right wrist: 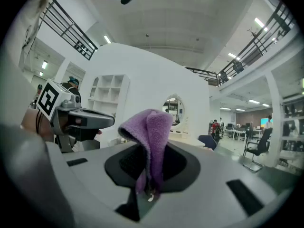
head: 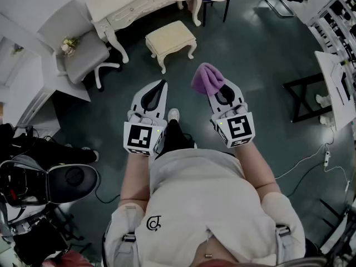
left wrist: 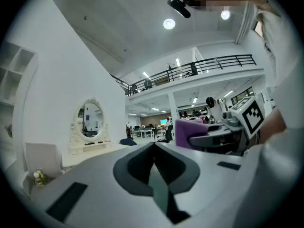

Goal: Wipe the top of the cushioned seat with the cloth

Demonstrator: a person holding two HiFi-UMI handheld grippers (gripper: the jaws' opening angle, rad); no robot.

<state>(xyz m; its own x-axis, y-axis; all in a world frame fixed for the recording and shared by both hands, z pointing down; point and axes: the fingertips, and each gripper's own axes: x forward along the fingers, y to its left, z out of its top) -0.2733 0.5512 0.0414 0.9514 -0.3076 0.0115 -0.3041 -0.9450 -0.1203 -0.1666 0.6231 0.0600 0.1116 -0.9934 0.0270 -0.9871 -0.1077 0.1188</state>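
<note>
A cream cushioned stool (head: 170, 39) with curved legs stands on the dark floor ahead of me, beside a white dressing table (head: 142, 4). My right gripper (head: 217, 87) is shut on a purple cloth (head: 207, 78), which bunches up above the jaws; the cloth (right wrist: 148, 136) drapes over the closed jaws in the right gripper view. My left gripper (head: 160, 85) is shut with nothing in it, held level beside the right one, both well short of the stool. In the left gripper view the jaws (left wrist: 154, 161) meet, and the right gripper with the cloth (left wrist: 190, 129) shows at the right.
A grey office chair (head: 83, 54) stands left of the stool. A black frame stand (head: 303, 96) and a white desk (head: 339, 82) are at the right, with cables (head: 311, 160) on the floor. Black equipment (head: 50, 185) sits at my left. My shoe (head: 173, 114) shows between the grippers.
</note>
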